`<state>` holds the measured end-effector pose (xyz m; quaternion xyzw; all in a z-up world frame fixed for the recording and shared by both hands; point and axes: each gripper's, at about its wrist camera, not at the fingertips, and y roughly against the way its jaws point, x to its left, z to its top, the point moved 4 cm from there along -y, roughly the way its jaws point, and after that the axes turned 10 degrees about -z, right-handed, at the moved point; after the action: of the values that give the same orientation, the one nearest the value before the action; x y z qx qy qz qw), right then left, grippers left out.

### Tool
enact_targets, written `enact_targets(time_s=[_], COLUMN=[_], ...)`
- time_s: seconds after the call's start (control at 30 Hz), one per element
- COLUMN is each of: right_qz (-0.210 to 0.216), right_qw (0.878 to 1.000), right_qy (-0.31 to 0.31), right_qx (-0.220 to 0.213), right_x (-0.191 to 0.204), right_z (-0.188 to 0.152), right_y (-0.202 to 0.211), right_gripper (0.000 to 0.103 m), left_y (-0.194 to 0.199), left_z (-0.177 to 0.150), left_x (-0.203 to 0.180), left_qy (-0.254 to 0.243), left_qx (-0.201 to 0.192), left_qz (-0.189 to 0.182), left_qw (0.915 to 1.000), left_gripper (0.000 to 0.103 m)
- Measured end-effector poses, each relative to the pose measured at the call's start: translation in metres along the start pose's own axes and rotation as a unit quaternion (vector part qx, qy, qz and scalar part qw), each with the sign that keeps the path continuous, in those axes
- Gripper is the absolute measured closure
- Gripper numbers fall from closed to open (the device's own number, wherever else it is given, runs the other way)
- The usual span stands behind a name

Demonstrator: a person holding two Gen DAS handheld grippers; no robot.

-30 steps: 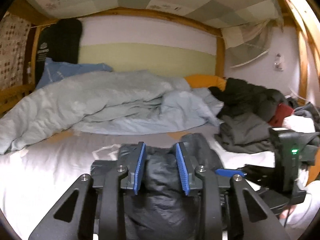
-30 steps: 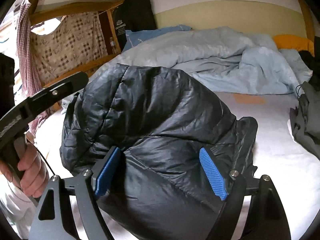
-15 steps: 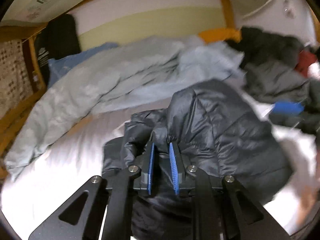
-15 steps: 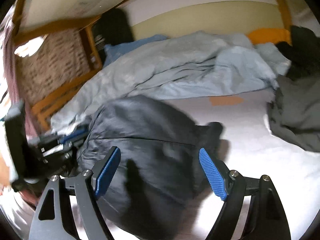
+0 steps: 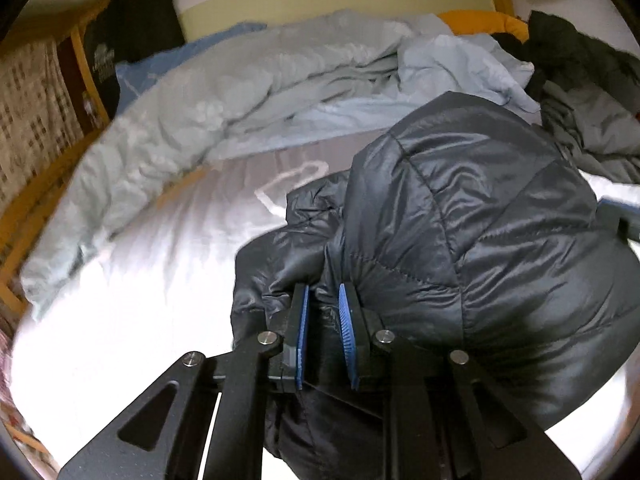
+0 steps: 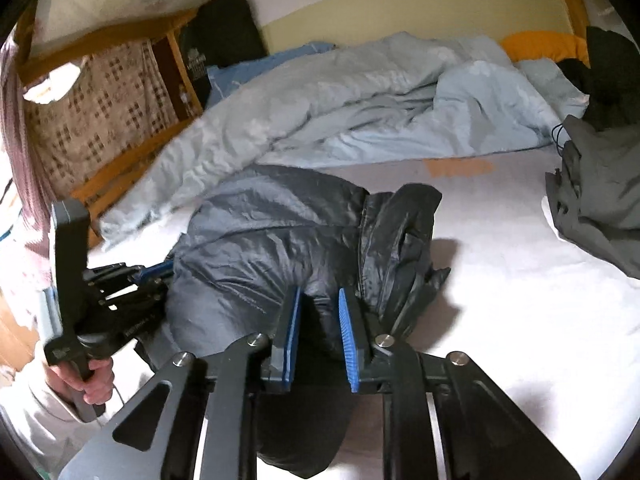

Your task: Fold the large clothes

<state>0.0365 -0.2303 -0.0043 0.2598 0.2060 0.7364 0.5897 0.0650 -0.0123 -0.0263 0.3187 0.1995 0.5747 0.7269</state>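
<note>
A dark quilted puffer jacket (image 5: 460, 208) lies bunched on the white mattress (image 5: 120, 300). My left gripper (image 5: 323, 294) is shut on a fold at the jacket's near left edge, with fabric pinched between the blue pads. In the right wrist view the same jacket (image 6: 272, 232) fills the middle. My right gripper (image 6: 319, 296) has its jaws closing on the jacket's near hem, and dark fabric bulges between the pads. The left gripper (image 6: 154, 271) shows at the jacket's left side, held by a hand (image 6: 96, 384).
A rumpled light-blue duvet (image 5: 240, 92) lies along the back of the bed. A pile of grey and black clothes (image 6: 600, 184) sits at the right. A wooden bed rail (image 6: 120, 168) runs down the left. Bare white sheet (image 6: 500, 280) lies right of the jacket.
The jacket has dropped from being held up to lying on the mattress. The right jaws went from wide apart to narrow on the hem. The left jaws narrowed onto fabric and tipped downward.
</note>
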Motion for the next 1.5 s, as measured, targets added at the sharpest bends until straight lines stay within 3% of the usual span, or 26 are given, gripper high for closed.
enact_targets(time_s=[0.03, 0.13, 0.3, 0.4, 0.97, 1.13, 1.2, 1.27, 1.3, 1.33, 1.37, 1.4, 1.47, 1.5], right_qz=[-0.031, -0.067, -0.063, -0.076, -0.096, -0.094, -0.096, -0.123, -0.153, -0.164, -0.16, -0.156, -0.154, -0.154], right_qw=[0.999, 0.995, 0.995, 0.994, 0.99, 0.991, 0.991, 0.988, 0.983, 0.981, 0.981, 0.982, 0.984, 0.984], right_qy=[0.021, 0.066, 0.045, 0.056, 0.084, 0.075, 0.074, 0.082, 0.091, 0.097, 0.098, 0.094, 0.083, 0.079], right_qx=[0.017, 0.041, 0.065, 0.063, 0.053, 0.058, 0.057, 0.052, 0.045, 0.042, 0.042, 0.042, 0.043, 0.041], right_x=[0.003, 0.01, 0.004, 0.006, 0.012, 0.011, 0.011, 0.011, 0.01, 0.009, 0.009, 0.007, 0.005, 0.005], right_z=[-0.003, -0.007, -0.007, -0.011, -0.015, -0.015, -0.016, -0.016, -0.015, -0.014, -0.013, -0.012, -0.011, -0.011], right_y=[-0.01, -0.028, -0.044, -0.049, -0.045, -0.045, -0.044, -0.041, -0.038, -0.036, -0.035, -0.033, -0.029, -0.026], right_gripper=[0.081, 0.081, 0.08, 0.08, 0.076, 0.075, 0.075, 0.058, 0.041, 0.037, 0.037, 0.037, 0.037, 0.037], left_y=[-0.005, -0.013, -0.031, -0.036, -0.037, -0.03, -0.019, -0.002, 0.006, 0.012, 0.019, 0.024, 0.035, 0.041], left_z=[-0.001, -0.002, -0.008, -0.009, -0.01, -0.002, 0.001, 0.004, 0.006, 0.008, 0.01, 0.011, 0.013, 0.015], left_x=[0.0, -0.001, -0.007, -0.003, 0.0, -0.006, -0.005, -0.002, 0.0, 0.003, 0.005, 0.007, 0.011, 0.013], left_qy=[0.002, -0.003, -0.037, -0.024, -0.028, -0.029, -0.024, -0.01, -0.001, 0.008, 0.021, 0.028, 0.032, 0.032], left_qx=[0.007, 0.021, 0.048, 0.057, 0.056, 0.071, 0.058, 0.033, 0.022, 0.013, 0.001, -0.005, -0.027, -0.041], left_qz=[-0.008, -0.005, 0.003, -0.012, -0.009, 0.019, 0.026, 0.013, 0.006, 0.0, -0.014, -0.019, 0.001, 0.006], left_qw=[0.9999, 0.9998, 0.9982, 0.998, 0.998, 0.9969, 0.9977, 0.9993, 0.9997, 0.9999, 0.9997, 0.9994, 0.9991, 0.9986], left_gripper=[0.086, 0.086, 0.086, 0.086, 0.086, 0.087, 0.086, 0.086, 0.081, 0.077, 0.063, 0.043, 0.028, 0.028])
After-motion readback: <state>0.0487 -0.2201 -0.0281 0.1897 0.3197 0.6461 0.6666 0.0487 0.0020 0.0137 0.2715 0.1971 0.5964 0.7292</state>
